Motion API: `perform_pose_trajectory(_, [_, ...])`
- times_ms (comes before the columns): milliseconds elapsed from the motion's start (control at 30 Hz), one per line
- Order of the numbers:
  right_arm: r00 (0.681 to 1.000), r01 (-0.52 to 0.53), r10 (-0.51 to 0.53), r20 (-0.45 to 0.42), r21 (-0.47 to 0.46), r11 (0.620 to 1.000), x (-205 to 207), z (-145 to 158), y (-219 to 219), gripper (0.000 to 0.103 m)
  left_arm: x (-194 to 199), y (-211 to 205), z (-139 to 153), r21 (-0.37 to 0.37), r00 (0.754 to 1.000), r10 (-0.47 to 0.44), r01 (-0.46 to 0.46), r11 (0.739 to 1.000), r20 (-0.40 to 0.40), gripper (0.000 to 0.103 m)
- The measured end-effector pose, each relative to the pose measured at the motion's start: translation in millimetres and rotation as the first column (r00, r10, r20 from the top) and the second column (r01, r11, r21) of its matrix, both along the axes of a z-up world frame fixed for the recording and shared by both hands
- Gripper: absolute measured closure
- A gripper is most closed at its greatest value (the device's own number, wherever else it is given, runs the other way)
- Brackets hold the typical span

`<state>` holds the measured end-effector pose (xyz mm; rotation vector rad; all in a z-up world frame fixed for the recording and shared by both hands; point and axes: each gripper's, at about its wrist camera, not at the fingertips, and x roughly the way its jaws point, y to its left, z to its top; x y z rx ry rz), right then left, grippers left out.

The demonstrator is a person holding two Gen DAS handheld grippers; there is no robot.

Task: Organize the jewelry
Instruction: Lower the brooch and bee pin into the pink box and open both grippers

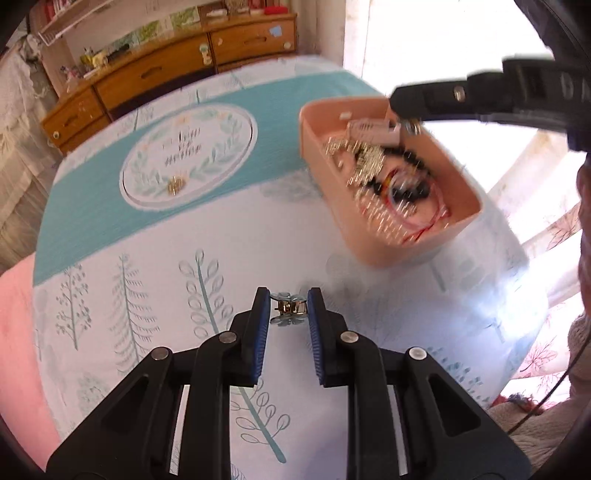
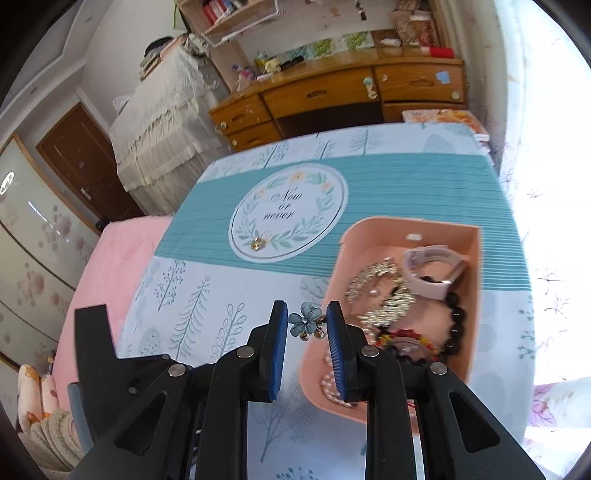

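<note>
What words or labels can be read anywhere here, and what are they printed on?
"Now or never": script inside the leafy wreath medallion on the tablecloth, clear in the right wrist view, smeared in the left.
Spines of the books on the shelf: too small to read.
Lettering on the dark strap in the left wrist view: too blurred to read.

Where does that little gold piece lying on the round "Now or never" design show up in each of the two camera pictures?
Left wrist view: the gold piece lies left of centre, on the lower edge of the round wreath print.
Right wrist view: the gold piece lies just left of centre, again on the wreath print's lower edge.
Shared landmark: the pink box of jewelry, to the right of the wreath in both.
</note>
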<state>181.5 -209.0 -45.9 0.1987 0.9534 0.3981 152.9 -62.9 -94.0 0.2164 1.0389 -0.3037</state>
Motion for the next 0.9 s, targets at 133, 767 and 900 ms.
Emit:
perform_pose_trajectory(133, [0.998, 0.037, -0.038, 0.051, 0.014, 0.999, -17, 21, -29, 0.082, 5, -13, 40, -0.038, 0.997, -0.018, 0.021, 0.999, 0.074, 0.085])
perform_pose_trajectory(767, [0.985, 0.173, -0.174, -0.001, 0.082, 0.981, -29, 23, -128, 0.081, 103, -91, 63, -0.227, 1.0, 0.013, -0.016, 0.974, -0.015, 0.085])
perform_pose_trajectory(900, [0.982, 0.184, -0.179, -0.06, 0.111, 0.977, -13, 1, -131, 0.081, 113, -98, 53, -0.226, 0.999, 0.019, -0.026, 0.974, -0.032, 0.085])
